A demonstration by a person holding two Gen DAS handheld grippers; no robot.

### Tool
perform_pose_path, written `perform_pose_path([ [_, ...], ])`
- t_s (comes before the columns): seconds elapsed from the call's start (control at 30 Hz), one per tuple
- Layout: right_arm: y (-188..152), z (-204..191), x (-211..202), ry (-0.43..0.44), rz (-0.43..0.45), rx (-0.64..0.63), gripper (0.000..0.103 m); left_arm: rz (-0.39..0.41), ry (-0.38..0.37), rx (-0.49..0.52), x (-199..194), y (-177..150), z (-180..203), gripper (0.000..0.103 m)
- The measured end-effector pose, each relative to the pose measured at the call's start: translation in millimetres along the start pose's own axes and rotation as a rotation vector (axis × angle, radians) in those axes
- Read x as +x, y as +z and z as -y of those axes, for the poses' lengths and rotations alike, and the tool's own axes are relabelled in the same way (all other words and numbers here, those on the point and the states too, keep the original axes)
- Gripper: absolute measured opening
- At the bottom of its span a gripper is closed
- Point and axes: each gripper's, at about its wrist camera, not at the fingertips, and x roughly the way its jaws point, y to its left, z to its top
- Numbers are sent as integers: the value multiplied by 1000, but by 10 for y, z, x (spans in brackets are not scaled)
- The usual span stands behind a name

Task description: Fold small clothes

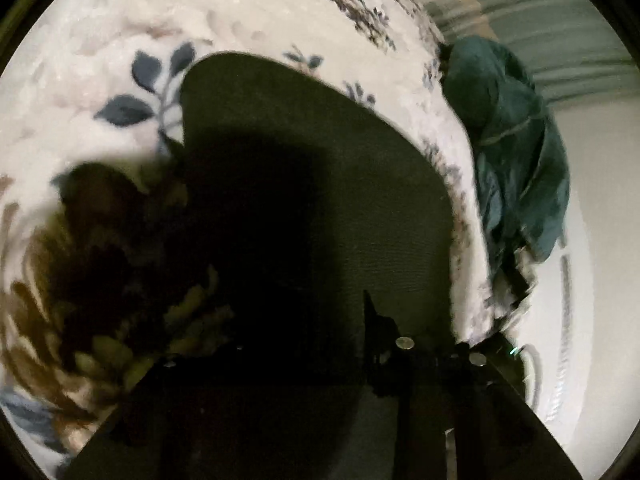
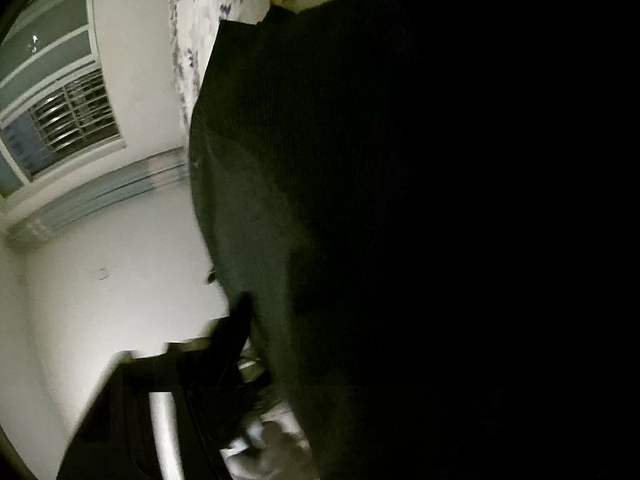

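1. Jaws: my left gripper (image 1: pixel 420 360) sits dark at the bottom of its own view, fingers lost against the dark garment (image 1: pixel 320 200). Can't tell if spread, pressed together, or pinching cloth.
2. Right gripper (image 2: pixel 240 344): one dark finger shows low left in the right wrist view, the rest buried in black. Same, can't tell its state.
3. Garment: dark ribbed fabric, right up against both lenses. In the left view it lies over the floral blanket (image 1: pixel 280 12), with a straight far edge and rounded corners. In the right view it fills most of the frame as a dark sheet (image 2: pixel 280 160), and I can't say if it's lifted or flat there.
4. Outward: teal cloth (image 1: pixel 516 152) bunched just past the blanket's far edge, separate from the dark piece. Pale wall and barred window (image 2: pixel 72 120) beyond.
5. Step, my guess: mid-fold on the dark garment, both grippers at its near edge.
6. Next move calls for: carrying the near edge to the far edge, keeping corners matched and both sides level, then pressing flat. Blur makes alignment hard to judge.
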Motion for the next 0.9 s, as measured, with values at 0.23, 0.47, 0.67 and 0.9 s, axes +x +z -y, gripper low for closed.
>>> perform_pose_path([
  [0.23,-188,-370,-124,-24,75,-57,27,-1,-25,54,-250,196,252,24],
  [0.47,-181,-1086,-431,20,157,-129,26,12,-76,165,-417,862,835,24],
  [0.67,271,-1619,-781,57,249,-202,26,37,-120,257,-266,1738,1317,24],
  [0.9,1508,-2574,-333,94,362,-272,26,35,-131,369,215,2960,1617,24],
])
